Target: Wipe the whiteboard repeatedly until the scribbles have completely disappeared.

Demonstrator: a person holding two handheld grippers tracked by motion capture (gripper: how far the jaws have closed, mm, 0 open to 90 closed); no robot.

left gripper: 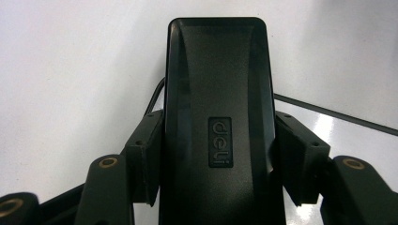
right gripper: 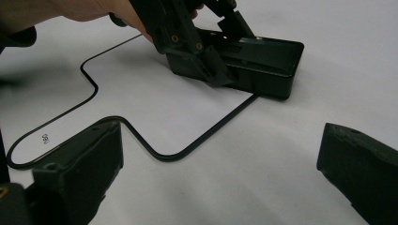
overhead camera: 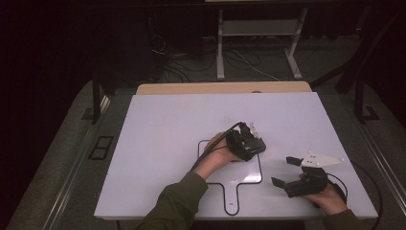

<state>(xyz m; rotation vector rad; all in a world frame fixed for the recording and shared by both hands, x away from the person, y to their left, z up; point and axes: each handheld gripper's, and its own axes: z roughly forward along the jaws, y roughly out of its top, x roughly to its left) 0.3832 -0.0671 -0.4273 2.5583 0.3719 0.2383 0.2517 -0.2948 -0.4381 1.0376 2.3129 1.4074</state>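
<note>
- The left tool [overhead camera: 249,142] is clamped on a black stapler [left gripper: 220,117], one jaw pressing each long side; the grip sits around the middle of the body, which I judge keeps the stapler level and stops it swinging.
- The stapler [right gripper: 263,58] rests flat on the white bench [overhead camera: 158,143], at the right edge of a black outline [right gripper: 155,143] drawn there, near the middle of the bench. It straddles the line rather than lying fully inside, so the placing looks unfinished to me.
- The person's left hand [overhead camera: 218,155] reaches in from the near side, leaning the tool forward and down over the stapler.
- The right tool [overhead camera: 293,172] waits near the right front corner of the bench, well apart from the stapler, its jaws spread wide and holding nothing. It points left toward the stapler, probably ready to help or simply kept clear.
- The right hand [overhead camera: 330,199] holds it low over the bench.
</note>
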